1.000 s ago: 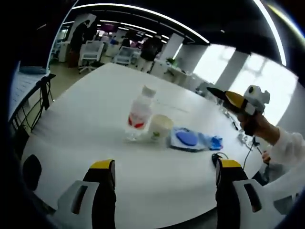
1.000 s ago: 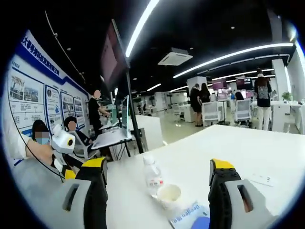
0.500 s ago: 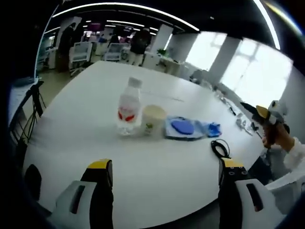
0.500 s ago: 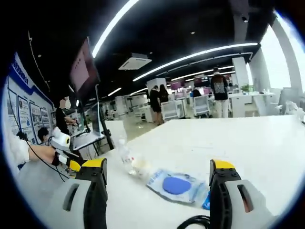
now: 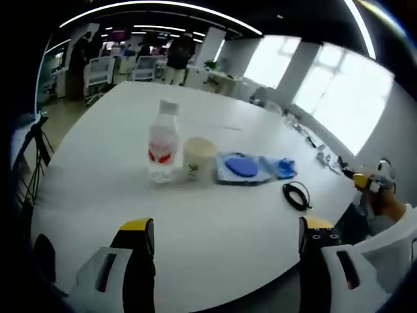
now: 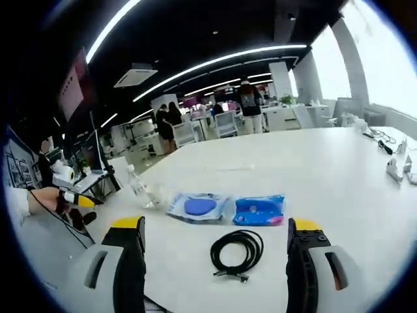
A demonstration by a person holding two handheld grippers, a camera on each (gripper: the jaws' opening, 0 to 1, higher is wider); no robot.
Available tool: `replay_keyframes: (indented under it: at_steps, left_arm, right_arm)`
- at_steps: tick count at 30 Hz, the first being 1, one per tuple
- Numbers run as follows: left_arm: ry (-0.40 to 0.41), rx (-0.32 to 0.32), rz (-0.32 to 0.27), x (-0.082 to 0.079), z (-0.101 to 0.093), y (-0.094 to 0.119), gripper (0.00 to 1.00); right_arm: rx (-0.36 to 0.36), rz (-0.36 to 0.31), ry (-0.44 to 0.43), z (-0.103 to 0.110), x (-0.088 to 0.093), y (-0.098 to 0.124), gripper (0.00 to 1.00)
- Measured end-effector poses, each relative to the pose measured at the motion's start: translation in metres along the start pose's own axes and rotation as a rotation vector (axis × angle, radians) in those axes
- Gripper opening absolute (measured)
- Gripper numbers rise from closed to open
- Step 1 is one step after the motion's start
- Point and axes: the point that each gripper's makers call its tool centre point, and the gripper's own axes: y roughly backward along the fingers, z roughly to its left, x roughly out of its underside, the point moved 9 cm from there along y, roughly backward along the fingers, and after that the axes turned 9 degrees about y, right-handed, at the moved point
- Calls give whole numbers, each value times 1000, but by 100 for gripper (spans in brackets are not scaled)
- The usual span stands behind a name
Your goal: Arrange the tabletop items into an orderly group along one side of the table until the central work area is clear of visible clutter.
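Observation:
On the white table (image 5: 98, 163) stands a clear water bottle (image 5: 163, 140) with a red label. A paper cup (image 5: 199, 158) is beside it, then a clear packet with a blue disc (image 5: 242, 167), a blue packet (image 5: 283, 168) and a coiled black cable (image 5: 297, 195). My left gripper (image 5: 227, 223) is open over the near table edge, well short of them. My right gripper (image 6: 215, 225) is open just short of the cable (image 6: 238, 251), with the disc packet (image 6: 199, 207), blue packet (image 6: 259, 210) and bottle (image 6: 139, 190) beyond. A hand holds the right gripper (image 5: 366, 182) at the table's corner.
Small white objects (image 6: 394, 168) and cords (image 6: 383, 137) lie near the window side of the table. Office chairs (image 5: 98, 68) and standing people (image 6: 249, 104) are beyond the far end. The other gripper (image 6: 75, 199), held in a hand, shows at the left.
Both cameras have swung. The right gripper has dropped lower and moved rightward in the left gripper view. The right gripper view now faces the packets and cable. The items lie where they were.

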Motion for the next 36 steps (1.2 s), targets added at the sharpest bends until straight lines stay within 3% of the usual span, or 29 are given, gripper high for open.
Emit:
replay_keyframes:
  at_steps: [7,15,36]
  left_arm:
    - [-14,-4,21,3,-4,-1,88]
    - [-29,-12,42,6,-5,-1,87]
    - [-34,-16,60,5,4,-2,85]
  right_arm:
    - [13,65,-29,2,17,11,88]
    - [22,128,-81,-11,33,13,86]
    - [1,194,-101,-8,44,2,81]
